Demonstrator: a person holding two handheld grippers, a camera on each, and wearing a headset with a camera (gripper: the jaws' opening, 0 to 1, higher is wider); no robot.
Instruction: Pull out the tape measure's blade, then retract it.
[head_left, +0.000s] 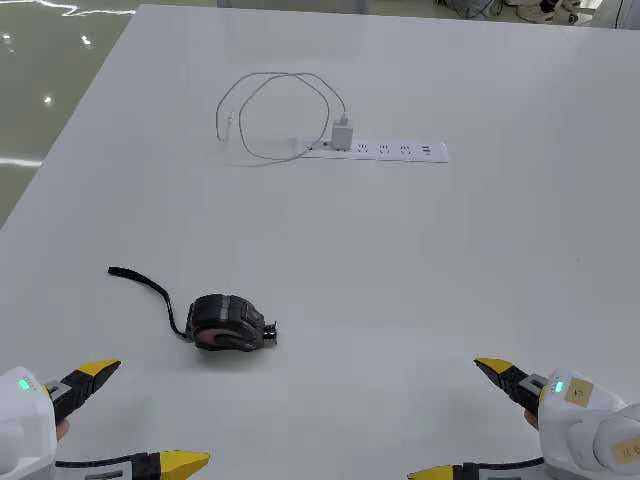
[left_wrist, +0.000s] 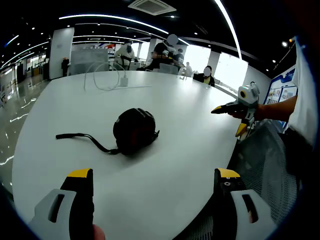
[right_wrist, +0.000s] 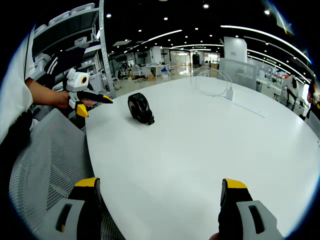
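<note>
A black tape measure (head_left: 227, 323) lies on the white table (head_left: 400, 250), its black wrist strap (head_left: 140, 285) trailing to the left and its blade fully wound in. It also sits ahead of the jaws in the left gripper view, tape measure (left_wrist: 134, 131), and far off in the right gripper view, tape measure (right_wrist: 140, 108). My left gripper (head_left: 135, 415) hovers open at the near left edge, just short of the tape measure. My right gripper (head_left: 465, 418) hovers open at the near right edge, well away from it. Neither holds anything.
A white power strip (head_left: 385, 150) with a plugged-in charger (head_left: 343, 133) and a looped white cable (head_left: 270, 110) lies farther back on the table. A mesh chair (right_wrist: 45, 150) stands at the near edge. People sit at desks in the background.
</note>
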